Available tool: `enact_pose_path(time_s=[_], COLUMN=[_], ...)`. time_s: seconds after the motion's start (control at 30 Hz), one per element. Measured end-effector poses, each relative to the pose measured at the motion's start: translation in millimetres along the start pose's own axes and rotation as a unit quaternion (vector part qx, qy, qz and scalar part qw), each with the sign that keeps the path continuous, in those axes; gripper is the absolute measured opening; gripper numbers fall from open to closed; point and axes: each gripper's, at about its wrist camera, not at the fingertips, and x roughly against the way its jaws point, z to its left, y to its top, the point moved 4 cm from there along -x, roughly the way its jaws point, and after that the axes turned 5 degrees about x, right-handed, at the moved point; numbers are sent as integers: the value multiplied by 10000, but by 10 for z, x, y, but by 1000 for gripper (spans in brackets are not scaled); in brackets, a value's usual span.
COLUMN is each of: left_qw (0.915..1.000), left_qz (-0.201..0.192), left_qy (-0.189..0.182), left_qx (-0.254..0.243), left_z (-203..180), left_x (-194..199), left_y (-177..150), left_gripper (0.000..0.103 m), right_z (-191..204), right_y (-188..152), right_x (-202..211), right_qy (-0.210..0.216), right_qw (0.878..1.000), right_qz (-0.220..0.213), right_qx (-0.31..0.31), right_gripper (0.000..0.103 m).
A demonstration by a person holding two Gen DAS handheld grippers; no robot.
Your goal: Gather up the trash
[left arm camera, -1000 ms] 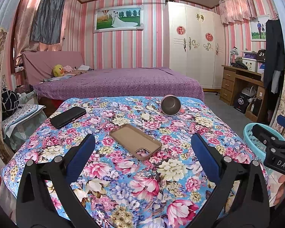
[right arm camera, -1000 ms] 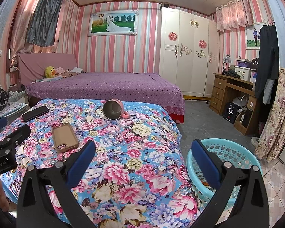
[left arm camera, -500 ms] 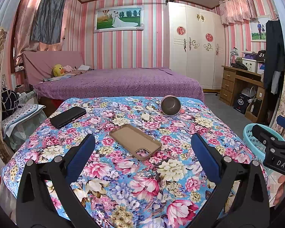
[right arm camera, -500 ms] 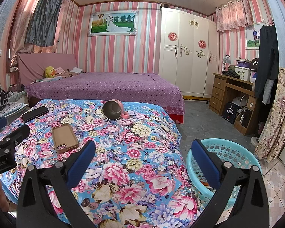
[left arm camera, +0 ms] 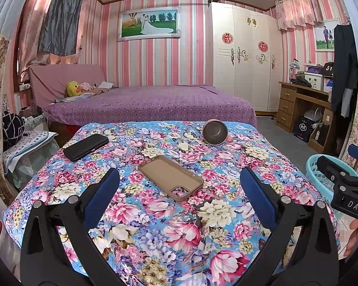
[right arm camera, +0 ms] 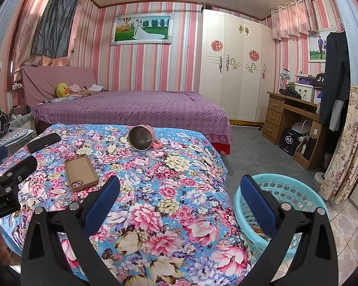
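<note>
**Both grippers wide apart over the floral bench**

The left gripper (left arm camera: 179, 190) hangs above the flower-print cloth of the bench (left arm camera: 202, 226), fingers (left arm camera: 102, 190) spread and holding nothing. The right gripper (right arm camera: 179, 193) is likewise released, its right finger over the teal basket (right arm camera: 305, 190) standing on the floor just beside the bench. On the cloth lie a tan phone case (left arm camera: 170, 177), a black phone (left arm camera: 86, 146) and a tipped pink mug (left arm camera: 214, 132), all apart. Something orange shows low in the basket, too hidden to identify.
</note>
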Motion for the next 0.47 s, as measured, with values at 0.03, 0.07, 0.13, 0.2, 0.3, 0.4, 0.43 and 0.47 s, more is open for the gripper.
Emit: enact_pose_path(time_s=[0.03,0.07,0.13,0.2,0.3,0.4,0.43,0.47], left_qw=[10000,10000,10000,10000,10000,10000,10000,10000], left_qz=[1,-3,-6,-30,-2,24,25,26], left_qy=[0,1,6,21,-5,-30,-29,-29], left_qx=[-2,-3,-5,-9,-11,10,17,13], left_z=[-1,5,-1,15,19,33,42,39], left_x=[0,-3,2,5,-1,-5,-6,-5], left_y=[0,-3,1,9,6,7,9,10], left_gripper=[98,98,98,98,98,98,98,98], right_z=[4,2,4,-1,0,6,-3,5], right_y=[5,5,4,4,3,4,4,4], right_x=[2,3,2,3,2,2,5,2], right_qy=[-5,-6,-6,-4,-6,-5,-4,-6], right_qw=[10000,10000,10000,10000,10000,10000,10000,10000], right_qz=[-2,-2,0,-2,4,3,3,0], right_qx=[5,5,2,-1,5,4,4,5], right_gripper=[98,98,98,98,98,98,98,98])
